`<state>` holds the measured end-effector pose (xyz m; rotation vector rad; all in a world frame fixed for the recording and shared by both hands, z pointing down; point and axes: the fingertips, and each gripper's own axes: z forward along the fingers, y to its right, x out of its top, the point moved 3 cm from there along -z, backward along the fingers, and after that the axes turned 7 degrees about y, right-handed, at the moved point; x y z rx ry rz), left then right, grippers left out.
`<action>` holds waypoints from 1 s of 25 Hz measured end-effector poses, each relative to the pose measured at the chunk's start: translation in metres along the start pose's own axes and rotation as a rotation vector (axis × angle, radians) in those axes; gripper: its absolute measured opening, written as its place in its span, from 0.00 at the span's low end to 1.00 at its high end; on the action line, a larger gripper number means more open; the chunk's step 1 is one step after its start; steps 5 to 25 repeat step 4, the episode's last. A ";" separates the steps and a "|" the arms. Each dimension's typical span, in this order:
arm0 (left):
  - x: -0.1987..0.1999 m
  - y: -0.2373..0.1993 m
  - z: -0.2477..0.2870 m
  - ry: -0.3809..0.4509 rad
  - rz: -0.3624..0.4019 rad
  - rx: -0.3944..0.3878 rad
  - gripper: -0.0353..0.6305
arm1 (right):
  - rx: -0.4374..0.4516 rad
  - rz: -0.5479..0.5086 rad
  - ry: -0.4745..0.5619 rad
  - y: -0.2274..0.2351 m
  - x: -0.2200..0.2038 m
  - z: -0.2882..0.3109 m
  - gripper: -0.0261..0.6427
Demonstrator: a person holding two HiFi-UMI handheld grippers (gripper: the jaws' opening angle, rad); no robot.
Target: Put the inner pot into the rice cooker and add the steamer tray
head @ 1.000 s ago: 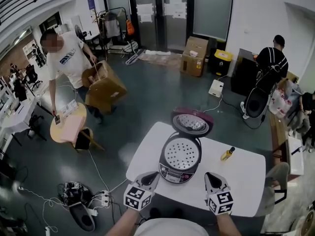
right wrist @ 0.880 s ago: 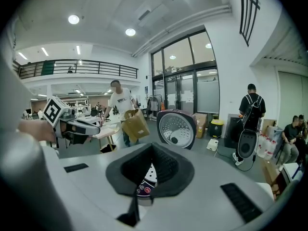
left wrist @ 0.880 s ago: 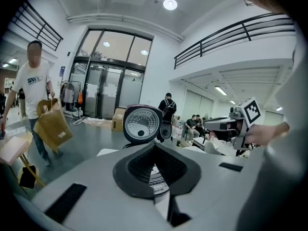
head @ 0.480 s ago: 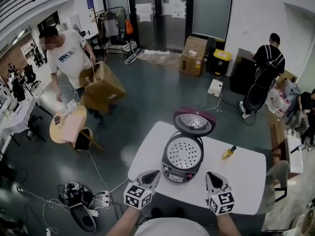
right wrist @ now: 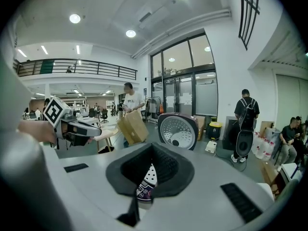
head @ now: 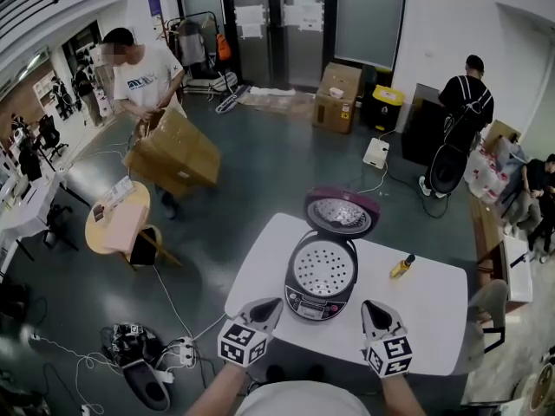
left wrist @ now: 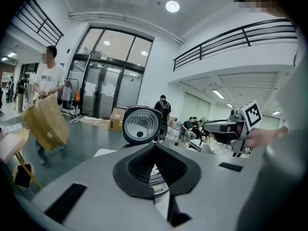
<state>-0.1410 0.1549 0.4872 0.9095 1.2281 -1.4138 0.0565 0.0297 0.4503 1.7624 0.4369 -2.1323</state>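
Bright even light from round ceiling lamps (left wrist: 172, 6), strong fisheye bending at edges; corners dark, near surfaces soft

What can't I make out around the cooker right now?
Whether the inner pot is in: head view, steamer tray covers the cooker opening.
Cooker body: both gripper views, closed jaws block most of it below the lid.
Label on the bottle: head view, too small.

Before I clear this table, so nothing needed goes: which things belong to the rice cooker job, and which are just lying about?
Job: rice cooker, its open lid, steamer tray inside.
Lying about: yellow bottle, cardboard boxes on the floor.
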 end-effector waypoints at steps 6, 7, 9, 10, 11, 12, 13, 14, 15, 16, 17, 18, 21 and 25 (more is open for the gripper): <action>0.000 -0.003 0.001 0.007 0.002 0.003 0.07 | -0.001 -0.005 0.005 -0.001 0.000 0.002 0.06; 0.000 -0.003 0.001 0.007 0.002 0.003 0.07 | -0.001 -0.005 0.005 -0.001 0.000 0.002 0.06; 0.000 -0.003 0.001 0.007 0.002 0.003 0.07 | -0.001 -0.005 0.005 -0.001 0.000 0.002 0.06; 0.000 -0.003 0.001 0.007 0.002 0.003 0.07 | -0.001 -0.005 0.005 -0.001 0.000 0.002 0.06; 0.000 -0.003 0.001 0.007 0.002 0.003 0.07 | -0.001 -0.005 0.005 -0.001 0.000 0.002 0.06; 0.000 -0.003 0.001 0.007 0.002 0.003 0.07 | -0.001 -0.005 0.005 -0.001 0.000 0.002 0.06; 0.000 -0.003 0.001 0.007 0.002 0.003 0.07 | -0.001 -0.005 0.005 -0.001 0.000 0.002 0.06; 0.000 -0.003 0.001 0.007 0.002 0.003 0.07 | -0.001 -0.005 0.005 -0.001 0.000 0.002 0.06; 0.000 -0.003 0.001 0.007 0.002 0.003 0.07 | -0.001 -0.005 0.005 -0.001 0.000 0.002 0.06; 0.000 -0.003 0.001 0.007 0.002 0.003 0.07 | -0.001 -0.005 0.005 -0.001 0.000 0.002 0.06; 0.000 -0.003 0.001 0.007 0.002 0.003 0.07 | -0.001 -0.005 0.005 -0.001 0.000 0.002 0.06; 0.000 -0.003 0.001 0.007 0.002 0.003 0.07 | -0.001 -0.005 0.005 -0.001 0.000 0.002 0.06; 0.000 -0.003 0.001 0.007 0.002 0.003 0.07 | -0.001 -0.005 0.005 -0.001 0.000 0.002 0.06; 0.000 -0.003 0.001 0.007 0.002 0.003 0.07 | -0.001 -0.005 0.005 -0.001 0.000 0.002 0.06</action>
